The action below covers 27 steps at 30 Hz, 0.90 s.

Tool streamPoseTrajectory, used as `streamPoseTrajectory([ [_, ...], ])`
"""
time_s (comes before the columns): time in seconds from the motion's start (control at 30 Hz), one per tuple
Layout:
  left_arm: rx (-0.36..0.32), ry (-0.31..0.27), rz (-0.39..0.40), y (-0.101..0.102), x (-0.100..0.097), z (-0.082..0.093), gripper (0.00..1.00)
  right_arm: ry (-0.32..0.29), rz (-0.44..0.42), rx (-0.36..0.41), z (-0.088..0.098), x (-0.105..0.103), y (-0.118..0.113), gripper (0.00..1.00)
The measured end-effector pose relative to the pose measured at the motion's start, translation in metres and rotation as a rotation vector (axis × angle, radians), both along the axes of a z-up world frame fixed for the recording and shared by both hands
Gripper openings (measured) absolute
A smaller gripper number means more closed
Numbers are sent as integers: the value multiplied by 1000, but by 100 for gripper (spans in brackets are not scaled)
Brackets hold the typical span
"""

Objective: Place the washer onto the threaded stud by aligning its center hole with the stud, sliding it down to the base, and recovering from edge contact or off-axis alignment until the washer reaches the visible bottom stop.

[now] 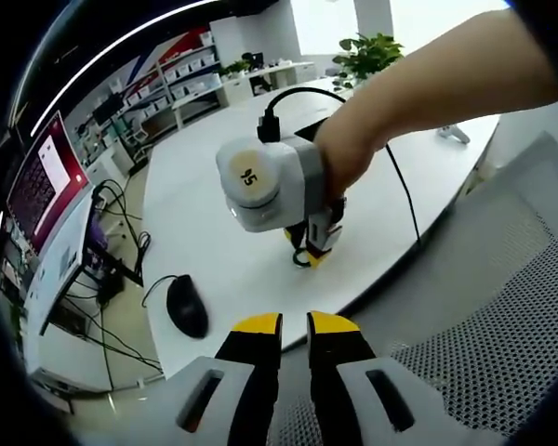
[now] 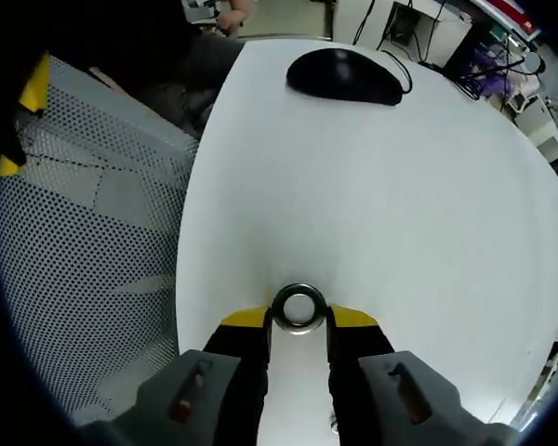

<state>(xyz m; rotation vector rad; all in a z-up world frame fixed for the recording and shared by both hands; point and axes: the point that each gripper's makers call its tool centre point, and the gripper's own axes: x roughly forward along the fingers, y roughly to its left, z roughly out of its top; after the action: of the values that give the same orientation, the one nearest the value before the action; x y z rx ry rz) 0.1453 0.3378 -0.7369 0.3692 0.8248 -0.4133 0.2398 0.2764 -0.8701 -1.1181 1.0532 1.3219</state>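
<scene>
Washer (image 2: 298,308) sits pinched between the yellow tips of the right gripper (image 2: 298,319), held flat over the white tabletop (image 2: 400,204), its center hole open to the camera. No stud can be made out in either view, so where it stands cannot be told. A black mouse (image 2: 344,74) lies on the tabletop well beyond the washer, near the far edge, and a mesh chair (image 2: 84,242) stands beside the tabletop on the washer's left.

In the left gripper view, the left gripper (image 1: 295,327) has its yellow tips pressed nearly together with nothing between them, hovering off the tabletop edge above the chair. Past the tips, a hand (image 1: 344,153) holds the right gripper down at the tabletop, with the mouse to that gripper's lower left.

The step in hand looks like carrying the washer to the stud. To do it well, the right gripper should keep a firm, even pinch on the rim so the hole stays clear and the washer level. Once the stud is found, the hole should be brought straight above its tip before lowering. If an edge catches on the thread, a slight lift and re-centre would likely serve better than pushing down.

As for writing, the round cap on the right gripper's housing bears a mark that reads roughly "N5". A monitor (image 1: 46,181) far left of the mouse shows text too small to read.
</scene>
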Motion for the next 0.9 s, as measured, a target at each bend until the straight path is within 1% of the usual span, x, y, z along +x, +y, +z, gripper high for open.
streamPoseTrajectory([
  [0.23, 1, 1, 4, 0, 0, 0, 8, -1, 15, -56, 0, 1, 1, 26],
  [0.47, 4, 2, 8, 1, 0, 0, 8, 2, 14, -80, 1, 0, 0, 26],
  [0.57, 4, 2, 10, 1, 0, 0, 8, 3, 20, -75, 0, 1, -1, 25],
  [0.63, 4, 2, 10, 1, 0, 0, 8, 4, 3, -69, 1, 0, -2, 25],
  [0.67, 4, 2, 9, 1, 0, 0, 8, 3, 13, -60, 1, -1, -2, 25],
  [0.8, 4, 2, 9, 1, 0, 0, 8, 4, -10, -25, 2, -2, -3, 25],
  [0.9, 4, 4, 8, 1, 0, -1, 8, -4, -11, -5, 2, -2, -2, 24],
])
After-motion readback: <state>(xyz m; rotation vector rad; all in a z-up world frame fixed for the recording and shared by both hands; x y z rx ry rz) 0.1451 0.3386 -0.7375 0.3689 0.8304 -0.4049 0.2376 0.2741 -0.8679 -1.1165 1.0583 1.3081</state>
